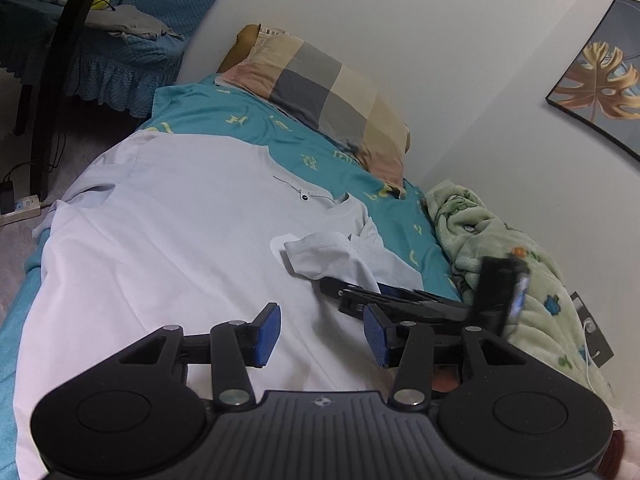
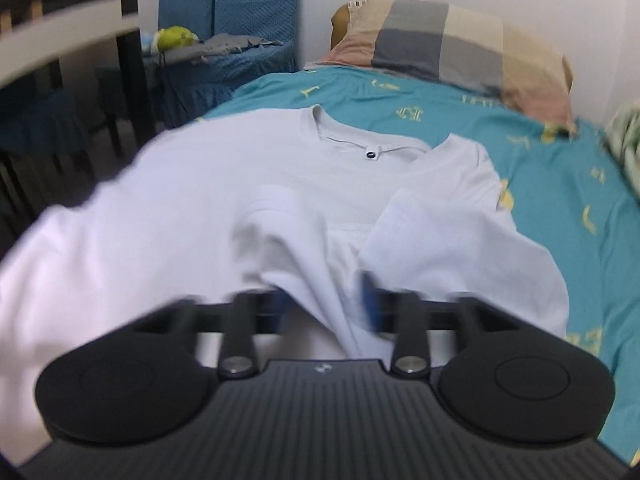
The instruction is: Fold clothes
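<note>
a: while the white t-shirt (image 1: 160, 248) lies spread on the teal bedsheet (image 1: 328, 148), collar toward the checked pillow (image 1: 328, 92), the right gripper (image 2: 326, 304) has a bunch of its cloth between its jaws, the right sleeve (image 2: 440, 240) already turned in over the chest.

b: clamped, then?

a: looks so; fabric runs down between the blue pads (image 2: 370, 308), though blur smears that view, so how firm the bite is i can't say. left gripper (image 1: 320, 332) hangs over the shirt's body with jaws well apart, holding nothing.

b: how to carry the fold well?

a: my judgement: keep the lifted cloth taut and low, lay the fold edge parallel to the shirt's side seam, and let the free gripper pin or smooth the body so it doesn't drag (the sheet looks slippery enough to shift).

b: what can't you make out?

a: the hem is hidden under both gripper bodies. the far sleeve (image 1: 88, 196) droops off the bed edge. which part is gripped, sleeve or side panel, is unclear. green fleece blanket (image 1: 500, 240) sits close beside.
</note>
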Available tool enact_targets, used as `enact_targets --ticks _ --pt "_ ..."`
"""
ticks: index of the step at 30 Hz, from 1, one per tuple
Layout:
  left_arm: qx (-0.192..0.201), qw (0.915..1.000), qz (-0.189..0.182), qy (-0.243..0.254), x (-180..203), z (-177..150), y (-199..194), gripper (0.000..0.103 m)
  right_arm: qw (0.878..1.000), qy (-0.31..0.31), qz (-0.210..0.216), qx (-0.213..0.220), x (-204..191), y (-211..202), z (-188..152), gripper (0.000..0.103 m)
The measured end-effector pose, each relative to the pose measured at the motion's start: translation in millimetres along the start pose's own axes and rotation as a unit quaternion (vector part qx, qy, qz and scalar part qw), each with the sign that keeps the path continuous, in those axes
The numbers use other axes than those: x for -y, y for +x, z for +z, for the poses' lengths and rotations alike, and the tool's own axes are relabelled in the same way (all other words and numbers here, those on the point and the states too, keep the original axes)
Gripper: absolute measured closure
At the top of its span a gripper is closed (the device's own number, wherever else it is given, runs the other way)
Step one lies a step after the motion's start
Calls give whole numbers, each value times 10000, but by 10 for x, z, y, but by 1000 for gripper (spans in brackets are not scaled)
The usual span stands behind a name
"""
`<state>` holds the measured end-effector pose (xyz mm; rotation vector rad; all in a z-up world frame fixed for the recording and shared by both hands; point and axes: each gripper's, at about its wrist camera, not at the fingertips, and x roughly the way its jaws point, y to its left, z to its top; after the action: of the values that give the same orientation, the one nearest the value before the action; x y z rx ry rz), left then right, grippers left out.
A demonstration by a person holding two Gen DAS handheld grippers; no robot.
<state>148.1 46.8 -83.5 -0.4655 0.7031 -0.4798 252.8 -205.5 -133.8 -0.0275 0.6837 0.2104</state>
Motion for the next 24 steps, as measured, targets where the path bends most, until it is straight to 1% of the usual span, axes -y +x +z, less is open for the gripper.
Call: enact_targets --ticks 1,5,8,13,16,18,21,23,24 --pt "-17 10000 -11 0 5 -9 12 54 9998 161 99 -14 29 -80 20 33" --pt "-86 9999 -53 2 24 -44 62 53 9989 341 254 -199 89 -622 50 32" --pt "-149 9999 -78 8 36 -76 98 51 9953 865 122 -427 207 -966 81 32" --pt "-359 9993 -83 80 141 -166 236 51 9847 1709 184 -276 408 -1464 -34 32" --pt "-543 9985 -94 1 184 -137 478 51 9874 1578 73 -116 490 -1445 -24 32" --pt "-587 9981 -110 -120 177 -82 658 50 9849 1717 154 -180 611 -1342 -31 32" --pt "-586 9968 -107 -540 18 84 1015 48 9805 1944 225 -208 759 -1238 -62 32" --pt "-640 9928 -134 -1008 -112 174 1291 48 9790 2015 236 -217 828 -1191 -83 32" --pt "-653 9924 -95 -1035 -112 197 1402 48 9784 2043 246 -213 860 -1175 -93 32"
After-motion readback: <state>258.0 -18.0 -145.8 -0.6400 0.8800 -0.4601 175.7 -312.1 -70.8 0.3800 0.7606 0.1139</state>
